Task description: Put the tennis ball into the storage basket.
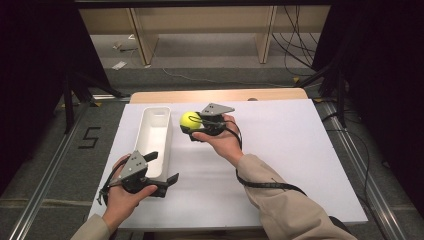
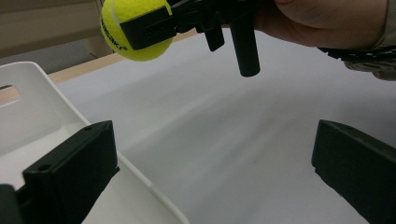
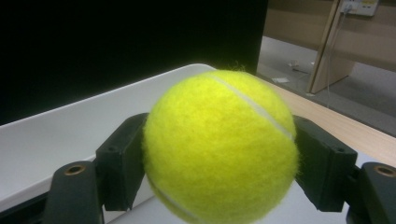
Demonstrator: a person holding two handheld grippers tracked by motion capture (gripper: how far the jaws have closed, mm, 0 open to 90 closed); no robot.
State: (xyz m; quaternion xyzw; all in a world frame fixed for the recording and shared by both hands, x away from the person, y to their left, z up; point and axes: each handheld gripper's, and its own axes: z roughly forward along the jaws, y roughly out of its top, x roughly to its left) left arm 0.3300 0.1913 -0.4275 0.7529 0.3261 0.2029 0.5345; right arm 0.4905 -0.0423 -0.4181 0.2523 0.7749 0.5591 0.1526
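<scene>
One tennis ball (image 1: 189, 119) is the whole load, and it is off the counter (image 1: 280, 165): the right gripper (image 1: 192, 126) has its fingers (image 3: 122, 158) clenched on the ball from both sides, as the right gripper view makes plain, with yellow felt bulging between the two black pads. In the high view the ball hangs just beside the far right edge of the long white bin (image 1: 155, 137), near its rim but not yet over the opening (as far as that angle lets me judge). The bin's visible floor looks bare.

The left gripper (image 1: 162, 170) waits at the bin's near end. Its fingers (image 2: 70, 172) are spread wide with nothing between them; in the left gripper view one finger sits over the bin's inside and the other over the bare counter, so they straddle the near right wall without pinching it. Whether that hand is meant to steady the bin I cannot say.

By my reading, the pick-up is done and the carry is mostly done. What remains is the short move sideways until the ball is squarely above the bin, a lowering into it, and the letting go. The bin is narrow, and the ball takes up much of that width, so the drop wants to be centred; released over the rim, the ball would likely bounce off and roll across the counter.
</scene>
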